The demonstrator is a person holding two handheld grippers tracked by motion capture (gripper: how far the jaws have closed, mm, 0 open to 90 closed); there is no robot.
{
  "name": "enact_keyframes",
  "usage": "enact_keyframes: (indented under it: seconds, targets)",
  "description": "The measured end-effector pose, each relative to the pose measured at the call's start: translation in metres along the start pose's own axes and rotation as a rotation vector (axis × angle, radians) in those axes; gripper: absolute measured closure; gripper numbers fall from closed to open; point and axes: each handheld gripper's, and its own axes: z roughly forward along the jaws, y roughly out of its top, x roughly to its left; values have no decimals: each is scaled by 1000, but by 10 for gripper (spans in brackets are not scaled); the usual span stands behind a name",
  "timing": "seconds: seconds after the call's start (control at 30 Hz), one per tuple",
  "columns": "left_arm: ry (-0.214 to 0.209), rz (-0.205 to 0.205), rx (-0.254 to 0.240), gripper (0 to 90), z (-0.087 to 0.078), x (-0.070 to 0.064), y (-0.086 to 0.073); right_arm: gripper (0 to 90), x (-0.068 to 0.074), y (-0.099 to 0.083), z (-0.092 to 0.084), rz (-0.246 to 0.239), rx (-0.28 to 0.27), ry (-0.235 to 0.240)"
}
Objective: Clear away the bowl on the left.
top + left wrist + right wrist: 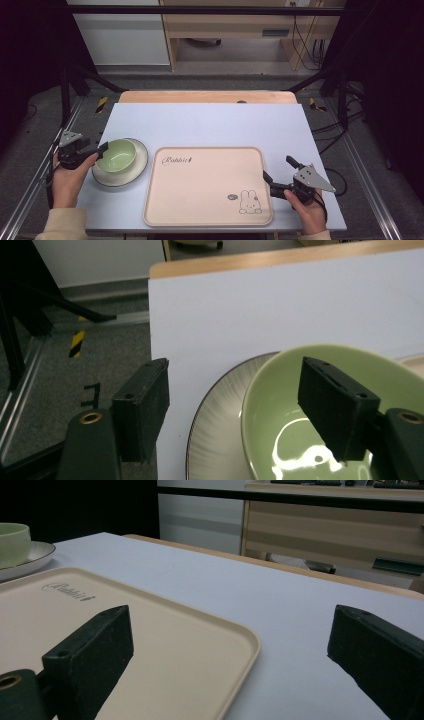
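- White table surface [210,122] is noted under all items, with grey floor and a wooden cabinet behind it.
- Left gripper [235,410] is seen with its jaws parted astride the near rim of the green bowl [300,405]: one jaw inside the bowl, the other outside, over the table edge. No pad is seen pressing on the rim, so nothing is held yet.
- Green bowl is found standing on a pale plate [220,415] at the table's left side, just beside the beige tray [207,185].
- Right gripper [230,650] is held with jaws wide apart and nothing between them, at the tray's right edge.
- Risk, judged: only the thin glazed rim would be clamped, so the bowl could slip or tilt when lifted.
- Risk, judged: the outer jaw could catch the plate rim and drag the plate along, since bowl and plate sit close to the table edge.
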Motion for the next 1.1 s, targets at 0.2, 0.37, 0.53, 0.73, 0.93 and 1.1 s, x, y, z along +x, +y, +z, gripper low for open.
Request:
enact_keyframes:
  seconds: [0.2,0.37,0.53,0.73,0.93,1.1]
  targets:
    - [-10,-15,68,370,7,6,-10,45,1,0,1,-2,6,8]
    - [-22,-30,61,455,5,7,-10,46,1,0,1,-6,9,11]
    - [-21,-31,71,484,6,6,-10,46,2,0,1,-6,9,10]
    - [-32,-12,108,511,11,1,-11,45,2,0,2,-10,13,14]
    - [-33,-8,137,547,13,0,-12,46,2,-1,1,-5,15,13]
    - [-43,-15,150,619,14,1,-15,45,2,-1,2,-9,16,18]
